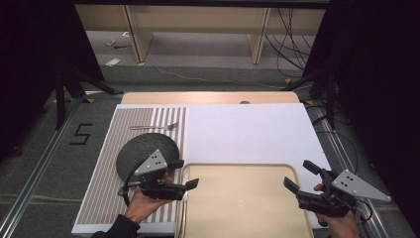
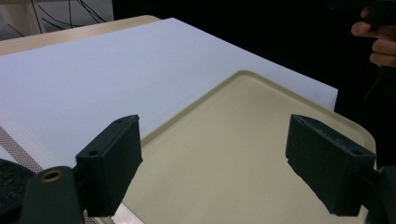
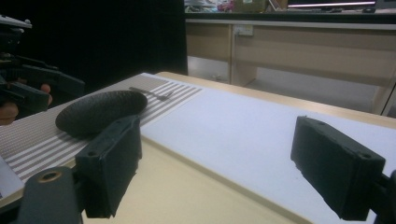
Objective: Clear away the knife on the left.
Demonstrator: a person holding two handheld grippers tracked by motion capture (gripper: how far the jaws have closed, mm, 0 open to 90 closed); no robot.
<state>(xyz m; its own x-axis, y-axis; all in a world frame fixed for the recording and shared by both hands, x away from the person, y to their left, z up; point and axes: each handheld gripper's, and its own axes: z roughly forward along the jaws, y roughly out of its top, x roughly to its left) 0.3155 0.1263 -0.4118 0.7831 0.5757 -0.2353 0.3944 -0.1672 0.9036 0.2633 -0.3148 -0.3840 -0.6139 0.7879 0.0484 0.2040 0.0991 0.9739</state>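
Two grippers, left (image 1: 185, 174) and right (image 1: 300, 176), jaws apart; one tray (image 1: 237, 198).

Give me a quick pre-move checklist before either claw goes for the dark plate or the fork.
1. Left claw open and holding nothing: ok.
2. Right claw open and holding nothing: ok.
3. Beige tray bare, ready to receive: ok.
4. Dark plate lies flat on the striped mat, beside the left claw: ok.
5. Fork lies beyond the plate, apart from it: ok.
6. Whether the plate holds anything: cannot tell.
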